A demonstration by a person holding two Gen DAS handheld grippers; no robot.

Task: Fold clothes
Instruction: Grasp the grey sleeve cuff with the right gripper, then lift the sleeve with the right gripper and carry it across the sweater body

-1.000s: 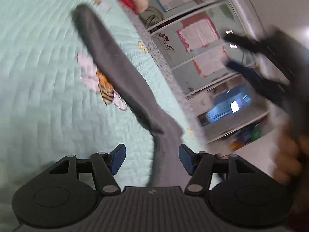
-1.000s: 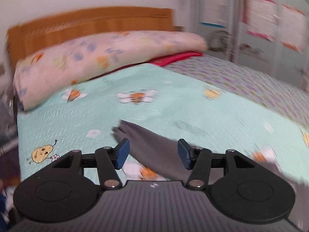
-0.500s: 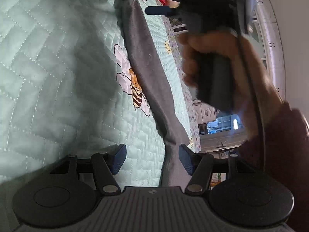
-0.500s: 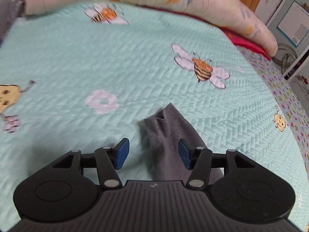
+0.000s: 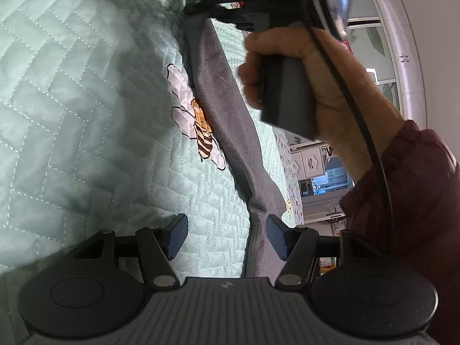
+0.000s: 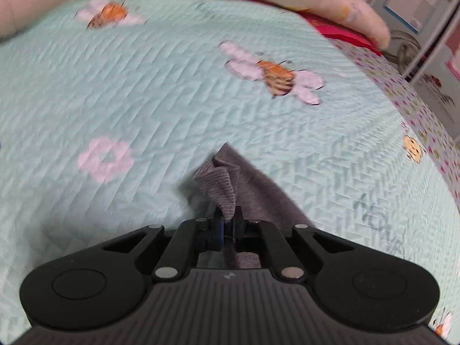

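A long grey garment [image 5: 227, 109] lies stretched along the mint quilted bedspread [image 5: 72, 109]. My left gripper [image 5: 227, 238] is open, its blue pads either side of the garment's near end. My right gripper [image 6: 227, 224] is shut on the garment's far ribbed end [image 6: 224, 178], which bunches up between the pads. In the left wrist view the right gripper's body [image 5: 284, 92] and the hand holding it hang over the garment's far end.
A pale floral duvet roll [image 6: 330, 3] and a red strip [image 6: 339, 28] lie at the head of the bed. The bed's edge, with a purple patterned border [image 6: 417, 120], is on the right. Cabinets with posters [image 6: 437, 37] stand beyond.
My right gripper has closed on the garment's ribbed end, which now bunches up. My left gripper stays open, now closer to the bedspread.
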